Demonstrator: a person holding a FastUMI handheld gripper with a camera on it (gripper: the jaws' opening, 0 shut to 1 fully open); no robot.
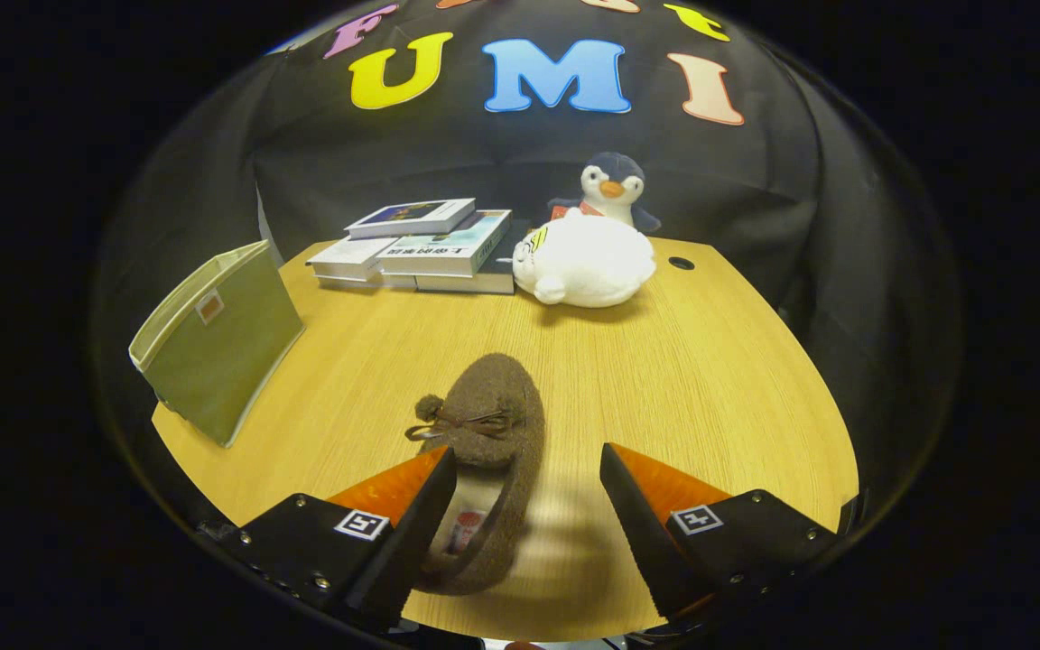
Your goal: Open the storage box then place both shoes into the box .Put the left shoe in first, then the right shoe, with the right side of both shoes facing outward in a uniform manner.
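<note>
Gripper [527,478] spread wide over a brown slipper, gripping nothing

Its fingers point forward and down at the wooden table [710,379]; the fuzzy brown shoe [493,424] with a small bow lies between them, heel end by the left finger, toe pointing away, the right finger well clear of it. A tag inside the shoe is too small to read. Beyond and to the left stands a green fabric storage box [222,352]; farther back are stacked books [430,246], cover text too small to read, a white plush [588,260] and a penguin toy [612,188]

Shoe [493,424] heel behind finger [412,524]
</note>
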